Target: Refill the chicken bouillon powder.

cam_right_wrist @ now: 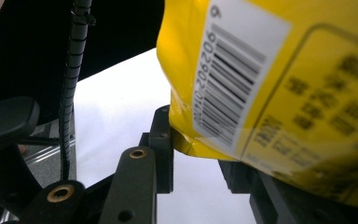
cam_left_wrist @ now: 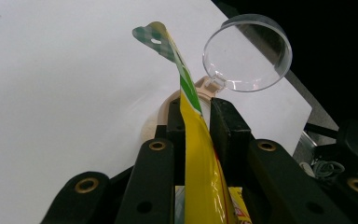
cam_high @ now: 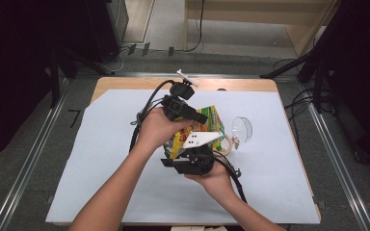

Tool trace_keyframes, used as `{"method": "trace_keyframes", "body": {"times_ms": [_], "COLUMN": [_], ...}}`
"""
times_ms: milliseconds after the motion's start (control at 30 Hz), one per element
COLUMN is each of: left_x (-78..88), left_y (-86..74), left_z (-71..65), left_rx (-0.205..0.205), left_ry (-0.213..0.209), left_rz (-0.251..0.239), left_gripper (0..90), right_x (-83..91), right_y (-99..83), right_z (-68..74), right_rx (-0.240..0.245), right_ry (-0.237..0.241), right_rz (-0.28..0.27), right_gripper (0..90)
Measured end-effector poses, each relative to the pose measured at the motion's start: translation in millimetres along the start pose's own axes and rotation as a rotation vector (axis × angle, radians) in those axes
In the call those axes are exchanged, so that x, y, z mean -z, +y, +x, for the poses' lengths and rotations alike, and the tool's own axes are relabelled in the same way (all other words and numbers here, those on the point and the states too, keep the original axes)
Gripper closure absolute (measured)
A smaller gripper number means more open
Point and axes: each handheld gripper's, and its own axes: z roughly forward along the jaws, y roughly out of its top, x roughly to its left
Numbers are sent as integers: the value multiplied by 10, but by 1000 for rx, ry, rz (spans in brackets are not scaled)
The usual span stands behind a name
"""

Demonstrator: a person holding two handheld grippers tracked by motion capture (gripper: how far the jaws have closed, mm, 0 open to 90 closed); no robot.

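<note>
Nearest the person's edge of the table (cam_high: 101, 192), the right gripper (cam_high: 192, 162) comes up from below, palm under it, its jaws narrowed onto the bottom seam of the yellow snack bag (cam_high: 200, 127); in the right gripper view that corner sits pinched between the pads beside the barcode. Just beyond, the left gripper (cam_left_wrist: 196, 122) reaches in from above and clamps the bag's top edge, wrist bent over. So the bag is lifted and held at both ends above the middle of the table; it looks unopened, so I'd say tearing or pouring remains. Farther right lies a clear-lidded container (cam_high: 238, 131).
</note>
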Motion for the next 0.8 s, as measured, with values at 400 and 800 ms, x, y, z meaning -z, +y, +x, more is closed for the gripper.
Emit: {"method": "trace_keyframes", "body": {"times_ms": [400,800], "left_x": [15,13], "left_y": [-7,-5], "left_z": [-10,-14], "left_rx": [-6,-5], "left_ry": [-3,-2], "left_rz": [-11,-10], "left_gripper": [785,784], "right_x": [6,11], "right_y": [12,24], "right_z": [7,10], "right_rx": [15,9], "right_ry": [-8,-5], "right_rz": [7,13], "right_gripper": [707,707]}}
